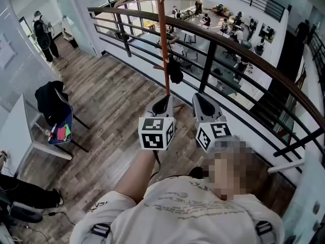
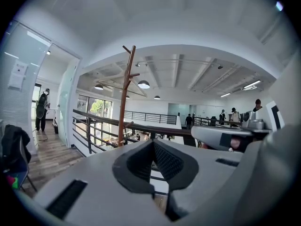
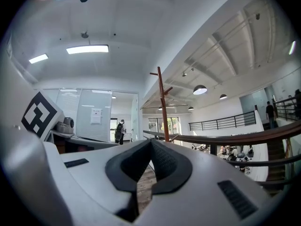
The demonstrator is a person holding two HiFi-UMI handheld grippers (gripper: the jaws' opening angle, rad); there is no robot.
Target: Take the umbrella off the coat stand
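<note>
The brown wooden coat stand (image 1: pixel 162 34) rises by the railing, just beyond both grippers. A small black folded umbrella (image 1: pixel 175 71) hangs from a low peg on its right side. My left gripper (image 1: pixel 165 98) is shut and empty, its tip just below the pole's foot. To its right, my right gripper (image 1: pixel 201 97) is also shut and empty. In the left gripper view the stand (image 2: pixel 124 98) is ahead, left of the shut left gripper (image 2: pixel 151 144). In the right gripper view the stand (image 3: pixel 162 102) is straight ahead above the shut right gripper (image 3: pixel 150 143). Neither gripper view shows the umbrella clearly.
A dark curved railing (image 1: pixel 228 50) runs behind the stand, over a drop to a lower floor. A chair draped with a black jacket (image 1: pixel 51 103) stands at the left beside a white table (image 1: pixel 20 131). A person (image 1: pixel 43 34) stands at the far left by a glass wall.
</note>
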